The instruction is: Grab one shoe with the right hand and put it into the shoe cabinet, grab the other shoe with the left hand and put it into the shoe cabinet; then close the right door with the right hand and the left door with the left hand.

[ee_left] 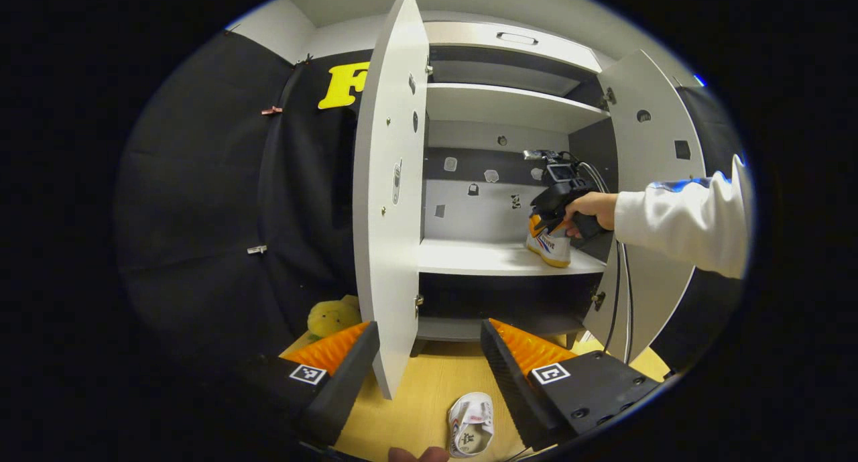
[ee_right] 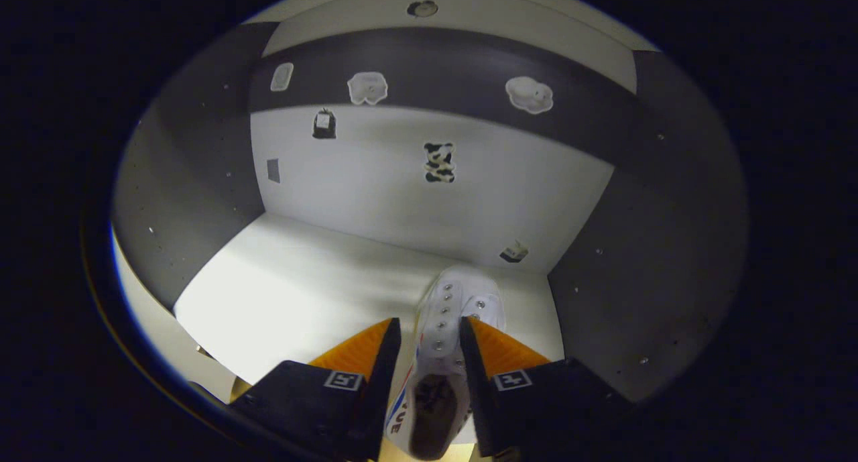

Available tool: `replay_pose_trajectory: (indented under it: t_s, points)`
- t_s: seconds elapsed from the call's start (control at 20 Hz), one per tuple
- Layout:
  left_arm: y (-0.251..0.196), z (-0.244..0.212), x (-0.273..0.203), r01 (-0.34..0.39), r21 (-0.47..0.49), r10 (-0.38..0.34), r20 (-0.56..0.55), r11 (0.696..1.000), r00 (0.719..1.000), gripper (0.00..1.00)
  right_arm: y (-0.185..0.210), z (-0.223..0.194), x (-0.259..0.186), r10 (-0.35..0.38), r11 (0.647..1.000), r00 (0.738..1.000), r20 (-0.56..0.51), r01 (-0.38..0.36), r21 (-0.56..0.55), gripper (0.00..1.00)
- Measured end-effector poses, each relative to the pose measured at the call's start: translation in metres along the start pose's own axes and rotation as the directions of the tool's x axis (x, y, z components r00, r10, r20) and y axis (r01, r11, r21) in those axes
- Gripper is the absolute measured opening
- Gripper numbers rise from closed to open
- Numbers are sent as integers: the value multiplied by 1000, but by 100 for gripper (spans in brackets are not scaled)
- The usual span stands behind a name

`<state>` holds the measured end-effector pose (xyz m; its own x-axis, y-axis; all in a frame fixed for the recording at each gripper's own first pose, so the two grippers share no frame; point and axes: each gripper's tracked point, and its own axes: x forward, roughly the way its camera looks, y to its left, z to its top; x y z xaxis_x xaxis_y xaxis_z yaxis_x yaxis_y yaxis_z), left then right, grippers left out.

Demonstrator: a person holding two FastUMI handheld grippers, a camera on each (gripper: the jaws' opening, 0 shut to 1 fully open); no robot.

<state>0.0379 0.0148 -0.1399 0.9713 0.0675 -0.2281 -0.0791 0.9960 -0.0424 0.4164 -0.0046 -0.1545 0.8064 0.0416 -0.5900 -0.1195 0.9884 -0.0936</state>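
Left of my right tool (ee_right: 427,344) and its shoe (ee_right: 450,314) the shelf (ee_right: 288,294) lies bare; the left door (ee_left: 391,180) stands edge-on before my left tool (ee_left: 429,355).

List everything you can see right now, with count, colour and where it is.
shoe in cabinet: one, white with yellow sole, on the middle shelf at the right, held by the right tool
shoe on floor: one, white, on the wooden floor before the cabinet
shoe cabinet: one, white and dark grey, both doors open
stickers: several, on the cabinet's back wall
plush toy: one, yellow, left of the cabinet
left tool: open, above the floor
right tool: shut on the shoe
hand: one, white sleeve
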Motion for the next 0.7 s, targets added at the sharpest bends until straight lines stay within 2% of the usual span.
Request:
replay_pose_trajectory:
  t_s: [0.05,0.1,0.2,0.4,0.6,0.7]
  points:
    - [0,0,1,4,-4,-4,3,1000,1000,95,4,6,-15,14,1000,999,44,-15,17,65]
    - [0,0,2,10,-5,-10,7,1000,1000,95,7,11,-30,24,999,996,86,-27,30,88]
    - [0,-1,3,22,5,-22,18,1000,1000,95,12,13,-66,29,997,983,182,-41,59,99]
    - [-1,-7,4,50,33,-51,35,998,998,95,23,1,-145,11,991,932,363,-58,120,98]
    - [-3,-27,1,84,45,-85,29,995,996,95,28,-41,-223,-18,991,893,449,-44,127,98]
    - [-6,-43,-1,102,49,-103,13,994,995,95,33,-70,-254,-20,991,888,459,-42,124,98]
